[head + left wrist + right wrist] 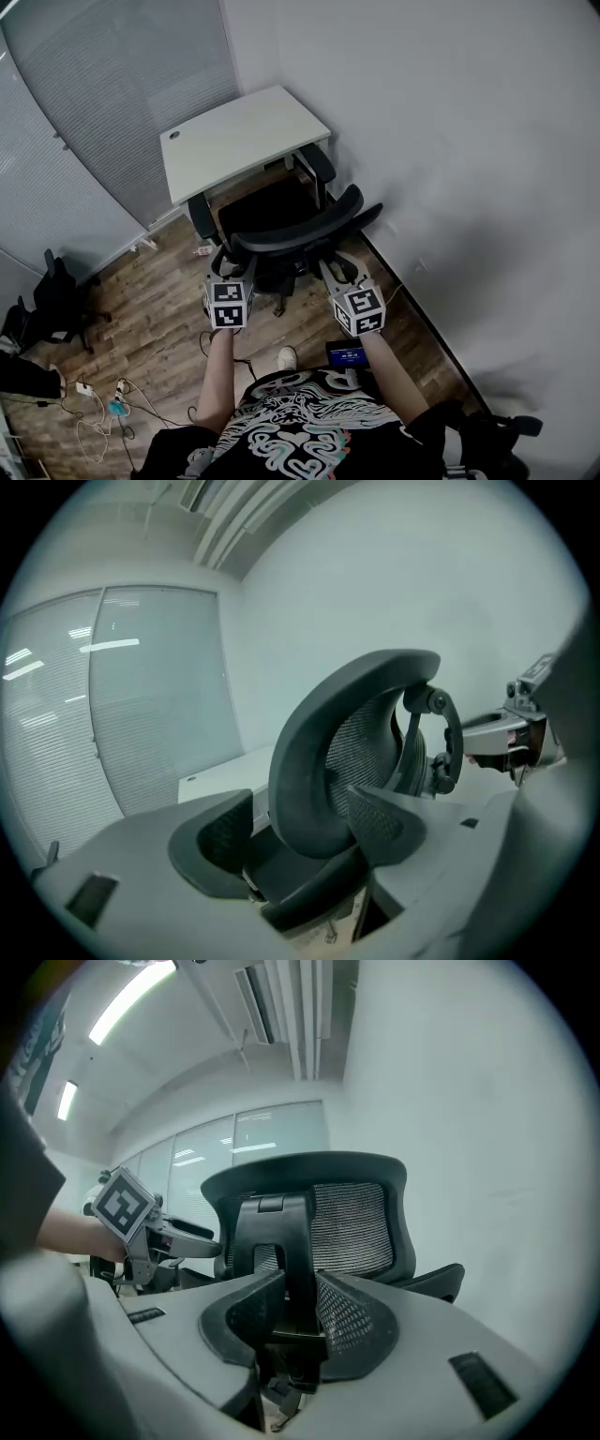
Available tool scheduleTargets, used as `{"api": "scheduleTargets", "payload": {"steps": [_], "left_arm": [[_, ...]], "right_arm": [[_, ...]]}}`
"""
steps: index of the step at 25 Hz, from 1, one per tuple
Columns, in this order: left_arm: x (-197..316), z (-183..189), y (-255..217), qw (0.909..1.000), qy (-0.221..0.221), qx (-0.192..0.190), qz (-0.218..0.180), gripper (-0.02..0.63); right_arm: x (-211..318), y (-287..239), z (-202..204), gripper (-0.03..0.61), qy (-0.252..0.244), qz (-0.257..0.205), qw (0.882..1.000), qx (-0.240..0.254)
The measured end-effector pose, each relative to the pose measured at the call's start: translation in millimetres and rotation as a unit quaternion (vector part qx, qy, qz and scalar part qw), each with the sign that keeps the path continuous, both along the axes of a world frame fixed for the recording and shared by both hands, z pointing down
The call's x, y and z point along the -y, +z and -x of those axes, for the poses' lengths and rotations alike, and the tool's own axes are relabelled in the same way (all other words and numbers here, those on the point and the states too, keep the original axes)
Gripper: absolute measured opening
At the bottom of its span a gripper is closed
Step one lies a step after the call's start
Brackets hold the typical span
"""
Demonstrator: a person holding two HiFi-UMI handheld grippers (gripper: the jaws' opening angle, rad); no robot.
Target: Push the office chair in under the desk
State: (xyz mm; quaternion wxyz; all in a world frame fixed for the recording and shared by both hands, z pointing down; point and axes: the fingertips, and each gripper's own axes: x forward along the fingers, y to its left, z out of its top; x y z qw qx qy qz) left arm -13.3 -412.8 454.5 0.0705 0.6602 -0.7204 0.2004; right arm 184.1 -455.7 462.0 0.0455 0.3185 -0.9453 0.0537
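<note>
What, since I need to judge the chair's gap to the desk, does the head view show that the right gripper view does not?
Only the head view: the desk, the chair's seat at its front edge, the wooden floor and cables.
Only the right gripper view: the backrest's upright spine between the right claw's jaws (whether they press it is unclear), and a ceiling light.
Both: the chair's backrest and the left claw.
</note>
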Motion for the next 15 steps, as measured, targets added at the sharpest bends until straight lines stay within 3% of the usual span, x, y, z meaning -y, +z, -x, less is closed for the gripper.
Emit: {"api": "scheduleTargets", "payload": {"steps": [5, 8, 11, 12, 15], "left_arm": [[-30.8, -12.6, -22.7, 0.9982, -0.018, 0.036, -0.045, 0.339], [-52.1, -21.8, -34.0, 0.9962, -0.030, 0.034, -0.075, 0.333], [-73.8, -32.2, -41.8, 0.9940, -0.031, 0.029, -0.101, 0.320], [-81.2, -35.8, -42.5, 0.9938, -0.027, 0.023, -0.105, 0.306], [-96.8, -39.3, -44.5, 0.9923, -0.022, 0.013, -0.121, 0.160]], "right_arm": [[-17.4, -14.2, -24.1, 0.089, -0.003, -0.016, 1.000, 0.021], [-22.8, -31.4, -41.0, 0.026, 0.007, -0.053, 0.998, 0.044], [-30.0, -41.5, -49.6, 0.026, 0.009, -0.078, 0.996, 0.050], [-33.4, -44.0, -52.7, 0.026, 0.013, -0.078, 0.995, 0.053], [-42.7, -55.5, -62.6, 0.026, 0.029, -0.079, 0.994, 0.075]]}}
